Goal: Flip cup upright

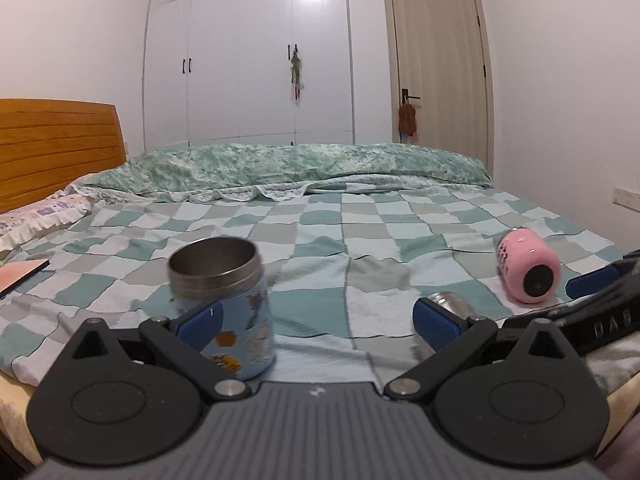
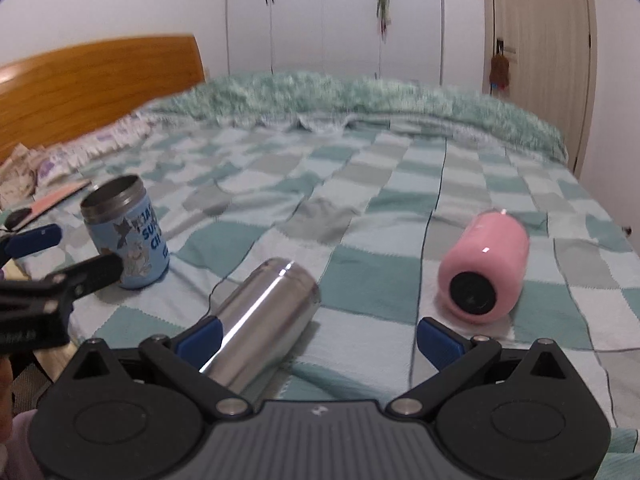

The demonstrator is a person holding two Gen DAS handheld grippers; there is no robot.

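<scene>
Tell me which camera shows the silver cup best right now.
The right wrist view: the silver cup lies on its side on the checked bedspread, nearly its whole body visible beside the open right gripper. The left wrist view catches only a sliver of it behind the left gripper's right finger.

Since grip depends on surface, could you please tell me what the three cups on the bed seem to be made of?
Silver cup: bare polished metal, likely stainless steel, judging by its sharp highlight streak. Blue cup: dull grey metal rim and interior, with a printed cartoon coating or wrap outside. Pink cup: glossy pink finish, black base; the material underneath is unclear.
</scene>
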